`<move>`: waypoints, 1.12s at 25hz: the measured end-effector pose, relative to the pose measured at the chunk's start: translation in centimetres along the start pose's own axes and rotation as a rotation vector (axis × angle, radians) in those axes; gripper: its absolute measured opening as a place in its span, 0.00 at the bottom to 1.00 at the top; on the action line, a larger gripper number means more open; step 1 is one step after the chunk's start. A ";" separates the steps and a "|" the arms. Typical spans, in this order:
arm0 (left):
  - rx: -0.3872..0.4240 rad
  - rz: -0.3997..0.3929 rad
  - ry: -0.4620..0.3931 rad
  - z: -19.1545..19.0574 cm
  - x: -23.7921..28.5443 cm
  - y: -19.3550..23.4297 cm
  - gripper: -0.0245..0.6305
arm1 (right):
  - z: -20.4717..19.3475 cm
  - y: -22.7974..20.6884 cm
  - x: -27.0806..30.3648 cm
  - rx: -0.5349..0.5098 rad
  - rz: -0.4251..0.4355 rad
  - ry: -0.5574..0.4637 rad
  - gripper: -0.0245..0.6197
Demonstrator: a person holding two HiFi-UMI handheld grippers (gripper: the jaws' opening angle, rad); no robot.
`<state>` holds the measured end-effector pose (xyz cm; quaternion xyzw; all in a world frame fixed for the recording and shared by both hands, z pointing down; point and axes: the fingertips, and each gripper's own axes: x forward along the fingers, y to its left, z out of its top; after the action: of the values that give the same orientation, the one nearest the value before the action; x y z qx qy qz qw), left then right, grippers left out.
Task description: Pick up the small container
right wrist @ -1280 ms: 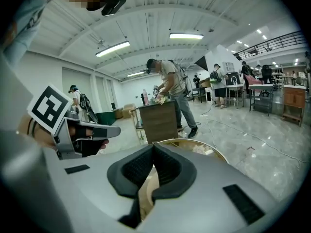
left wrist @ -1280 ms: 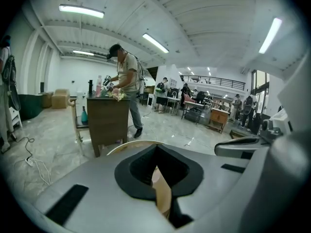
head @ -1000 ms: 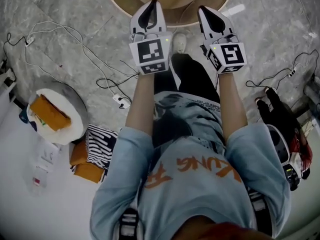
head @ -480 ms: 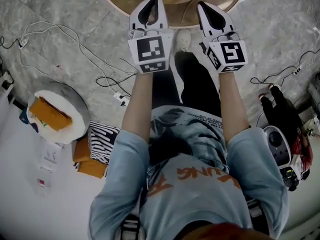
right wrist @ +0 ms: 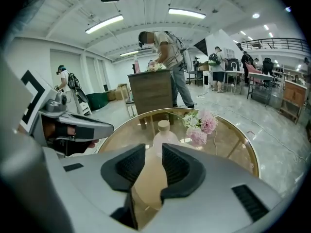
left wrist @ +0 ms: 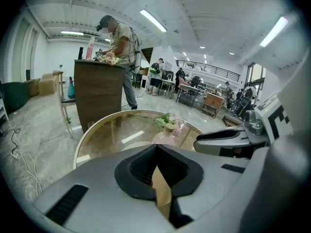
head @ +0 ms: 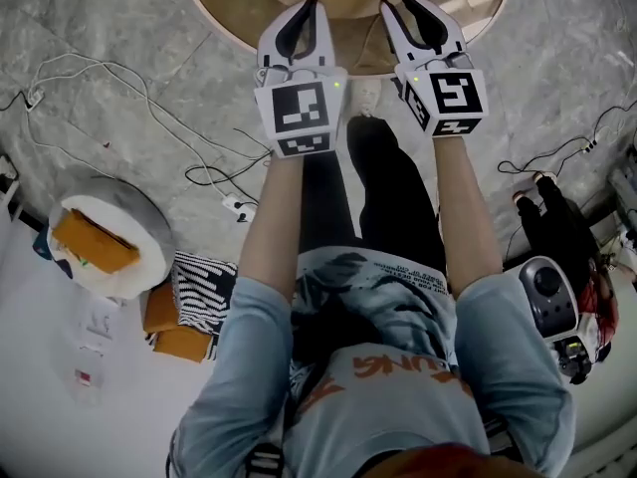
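Observation:
The small container is a pale pink bottle (right wrist: 163,132) with a tan cap. It stands on a round glass table beside pink flowers (right wrist: 203,122), and the left gripper view also shows the bottle (left wrist: 166,136). My right gripper (right wrist: 153,152) points at it from short of the table. Its jaws are opening and the gap holds nothing; the bottle shows beyond it. My left gripper (left wrist: 156,147) is shut and empty, its tips touching. In the head view the left gripper (head: 303,10) and right gripper (head: 418,6) reach side by side over the table's near rim (head: 224,30). That view hides the bottle.
Cables (head: 149,108) trail across the marble floor at the left. A round grey stool with an orange thing (head: 95,242) stands lower left, with bags (head: 557,217) at the right. A person works at a wooden counter (right wrist: 151,92) beyond the table, and more people and desks stand further back.
Both grippers have moved forward toward the table, whose rim now lies under their tips. The right gripper's jaws have parted; the left stays shut.

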<state>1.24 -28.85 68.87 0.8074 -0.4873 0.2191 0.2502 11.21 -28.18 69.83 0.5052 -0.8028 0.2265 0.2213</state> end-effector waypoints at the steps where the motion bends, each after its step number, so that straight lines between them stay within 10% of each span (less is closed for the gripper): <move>1: -0.002 -0.003 0.001 0.0 0.3 0.1 0.07 | -0.1 -0.1 0.6 -0.006 0.000 0.005 0.23; 28: 0.084 -0.109 0.097 -2.0 4.5 3.3 0.07 | 1.1 -2.9 10.1 -0.096 -0.098 -0.184 0.28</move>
<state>0.00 -31.99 73.76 0.8310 -0.4202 0.2643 0.2512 9.74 -37.12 75.30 0.5513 -0.8040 0.1294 0.1813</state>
